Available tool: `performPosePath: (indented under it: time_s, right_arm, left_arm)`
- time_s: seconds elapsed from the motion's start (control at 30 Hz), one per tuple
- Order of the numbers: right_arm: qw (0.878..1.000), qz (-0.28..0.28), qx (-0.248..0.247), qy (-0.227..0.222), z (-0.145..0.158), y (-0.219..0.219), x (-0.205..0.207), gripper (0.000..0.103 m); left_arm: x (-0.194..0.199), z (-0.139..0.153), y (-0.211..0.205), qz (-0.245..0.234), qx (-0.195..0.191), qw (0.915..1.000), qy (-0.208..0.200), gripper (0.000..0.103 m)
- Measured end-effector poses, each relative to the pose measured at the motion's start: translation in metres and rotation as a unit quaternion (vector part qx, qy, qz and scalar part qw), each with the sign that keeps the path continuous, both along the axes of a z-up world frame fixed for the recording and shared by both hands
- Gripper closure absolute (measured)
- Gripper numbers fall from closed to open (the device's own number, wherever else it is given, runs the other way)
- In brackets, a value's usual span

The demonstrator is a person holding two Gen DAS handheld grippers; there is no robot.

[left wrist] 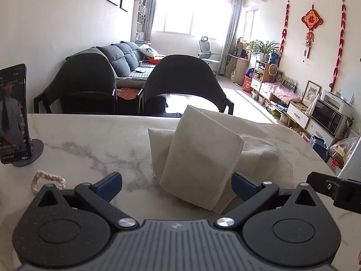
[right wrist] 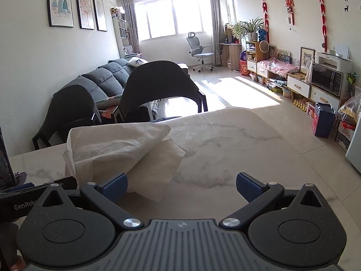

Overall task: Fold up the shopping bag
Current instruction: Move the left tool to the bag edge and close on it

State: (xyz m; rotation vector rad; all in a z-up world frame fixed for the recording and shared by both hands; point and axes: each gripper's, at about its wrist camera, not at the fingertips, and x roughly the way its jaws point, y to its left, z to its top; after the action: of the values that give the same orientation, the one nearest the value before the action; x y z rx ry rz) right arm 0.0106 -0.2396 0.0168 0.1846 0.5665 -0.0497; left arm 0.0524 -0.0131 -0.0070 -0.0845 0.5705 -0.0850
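The left gripper point(left wrist: 176, 184) had its blue-padded fingers point(left wrist: 108, 184) spread wide and empty; the right gripper point(right wrist: 181, 186) was likewise wide and holding nothing. Just beyond them the cream non-woven fabric shopping bag point(left wrist: 203, 158), partly folded, lay slumped mid-way across the white marble-patterned worktop point(left wrist: 90, 140). It looked light, limp and springy, best pinched at a doubled corner.

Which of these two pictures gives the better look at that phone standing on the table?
The left wrist view. There the phone stands upright on its round stand at the left of the marble table, screen lit and facing the camera. The right wrist view catches only a dark sliver of it at the left edge.
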Motion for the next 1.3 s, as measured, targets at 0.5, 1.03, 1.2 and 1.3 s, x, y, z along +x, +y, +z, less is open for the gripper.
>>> performPosePath:
  time_s: [0.5, 1.03, 1.2, 1.3]
  right_arm:
    - [1.000, -0.001, 0.009, 0.002, -0.001, 0.000, -0.004, 0.000]
    - [0.999, 0.014, 0.048, 0.009, -0.003, -0.005, -0.006, 0.000]
    - [0.998, 0.018, 0.056, 0.012, -0.003, -0.007, -0.006, 0.000]
    - [0.998, 0.021, 0.060, 0.015, -0.004, -0.007, -0.006, 0.000]
  left_arm:
    - [0.024, -0.009, 0.000, 0.011, -0.038, 0.9988, 0.031, 0.000]
    - [0.034, -0.025, 0.024, -0.002, -0.103, 0.9899, 0.097, 0.016]
    - [0.032, -0.024, 0.019, -0.016, -0.086, 0.9920, 0.091, 0.070]
    - [0.032, -0.027, 0.015, -0.024, -0.070, 0.9928, 0.094, 0.097]
